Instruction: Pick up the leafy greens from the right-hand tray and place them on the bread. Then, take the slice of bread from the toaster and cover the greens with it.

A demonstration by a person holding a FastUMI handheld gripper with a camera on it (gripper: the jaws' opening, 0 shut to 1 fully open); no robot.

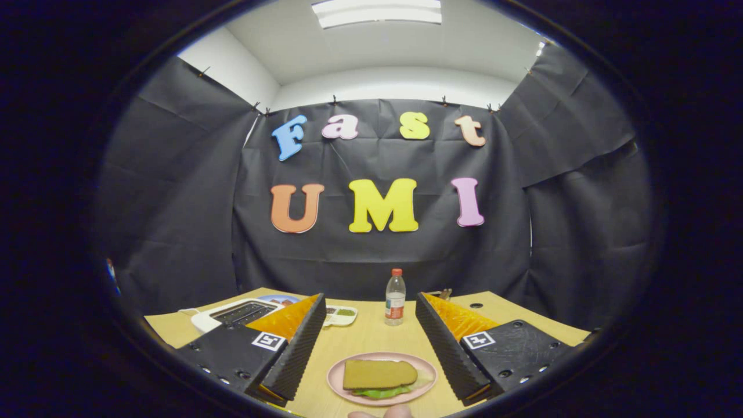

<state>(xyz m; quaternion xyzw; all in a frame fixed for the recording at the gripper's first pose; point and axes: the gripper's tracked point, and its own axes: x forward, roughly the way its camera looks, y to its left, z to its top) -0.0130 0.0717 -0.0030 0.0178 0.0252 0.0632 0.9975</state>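
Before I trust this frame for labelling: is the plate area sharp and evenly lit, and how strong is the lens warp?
Gripper view: the pink plate with the bread slice over greens is sharp and evenly lit, without glare; the ceiling light is blown out; fisheye warp bends the table edges and walls; the open claw is sharp, its fingers astride the plate.

A ceiling light panel [377, 11] above me glares white, my table [371, 342] is evenly lit with soft shadows, and my fisheye view bends and dims toward its rim.
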